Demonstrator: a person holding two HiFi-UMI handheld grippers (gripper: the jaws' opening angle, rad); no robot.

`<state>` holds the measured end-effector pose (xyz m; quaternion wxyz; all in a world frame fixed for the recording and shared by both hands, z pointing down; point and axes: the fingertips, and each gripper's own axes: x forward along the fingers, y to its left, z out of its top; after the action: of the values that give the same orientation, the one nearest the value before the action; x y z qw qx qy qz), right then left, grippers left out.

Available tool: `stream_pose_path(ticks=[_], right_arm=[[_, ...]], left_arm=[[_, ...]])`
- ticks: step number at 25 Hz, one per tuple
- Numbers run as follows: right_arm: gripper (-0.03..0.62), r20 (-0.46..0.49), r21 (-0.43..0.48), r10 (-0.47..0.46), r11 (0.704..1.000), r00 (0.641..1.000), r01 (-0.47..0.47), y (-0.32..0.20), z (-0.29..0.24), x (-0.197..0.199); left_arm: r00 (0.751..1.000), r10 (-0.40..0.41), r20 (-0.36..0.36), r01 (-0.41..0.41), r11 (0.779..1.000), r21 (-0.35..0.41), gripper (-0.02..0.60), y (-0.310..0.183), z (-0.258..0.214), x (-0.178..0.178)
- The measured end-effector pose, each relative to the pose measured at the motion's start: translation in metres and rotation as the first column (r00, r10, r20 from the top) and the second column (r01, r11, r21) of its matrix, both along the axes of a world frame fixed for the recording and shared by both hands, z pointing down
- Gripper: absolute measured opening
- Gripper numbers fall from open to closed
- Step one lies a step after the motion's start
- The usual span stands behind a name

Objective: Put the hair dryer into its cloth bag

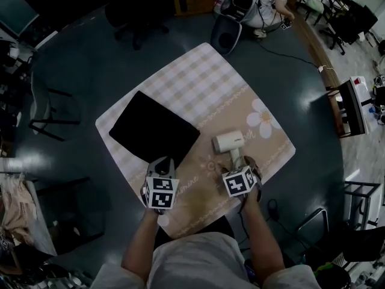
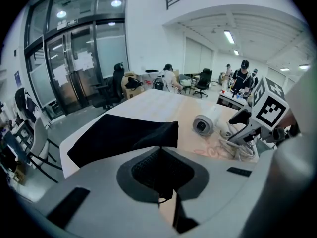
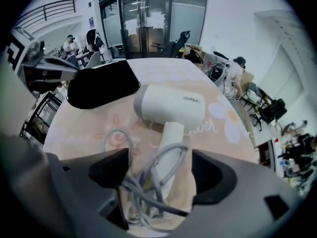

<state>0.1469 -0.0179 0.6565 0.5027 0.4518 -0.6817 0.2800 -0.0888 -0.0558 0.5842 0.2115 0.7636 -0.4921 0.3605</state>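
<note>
A flat black cloth bag (image 1: 153, 131) lies on the left half of the table. My left gripper (image 1: 162, 162) is shut on its near corner; in the left gripper view the bag (image 2: 119, 133) rises in a fold into the closed jaws of the left gripper (image 2: 161, 150). To the right lies the white hair dryer (image 1: 230, 142), barrel far, handle pointing at me. My right gripper (image 1: 236, 165) hangs open over it. In the right gripper view the dryer (image 3: 171, 103) has its handle and coiled grey cord (image 3: 143, 182) between the spread jaws of the right gripper (image 3: 158, 170), pads clear.
The table wears a checked, flower-printed cloth (image 1: 198, 83), and its near edge is close to my body. A dark metal chair (image 1: 48, 107) stands on the floor to the left, a bin (image 1: 227, 36) beyond the far corner, and a black rack (image 1: 352, 107) to the right.
</note>
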Motion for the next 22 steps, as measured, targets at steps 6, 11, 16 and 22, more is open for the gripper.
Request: stream_pose_path(ticks=[6, 11, 16, 22], right_arm=[[0.385, 0.195, 0.048, 0.073, 0.995, 0.978, -0.084, 0.001, -0.046, -0.004], [0.387, 0.146, 0.023, 0.002, 1.0, 0.989, -0.006, 0.025, -0.045, -0.027], [0.407, 0.017, -0.012, 0.029, 1.0, 0.999, -0.029, 0.018, -0.009, -0.015], [0.41, 0.041, -0.035, 0.01, 0.999, 0.999, -0.009, 0.008, 0.005, -0.011]], left_arm=[[1.0, 0.0, -0.008, 0.0, 1.0, 0.003, 0.015, -0.001, -0.001, -0.003], [1.0, -0.008, -0.015, 0.008, 1.0, -0.01, 0.015, -0.001, 0.003, -0.004], [1.0, 0.002, -0.025, -0.002, 1.0, -0.012, 0.015, -0.003, 0.004, 0.001], [0.999, 0.0, -0.034, -0.001, 1.0, -0.015, 0.015, -0.003, 0.008, 0.005]])
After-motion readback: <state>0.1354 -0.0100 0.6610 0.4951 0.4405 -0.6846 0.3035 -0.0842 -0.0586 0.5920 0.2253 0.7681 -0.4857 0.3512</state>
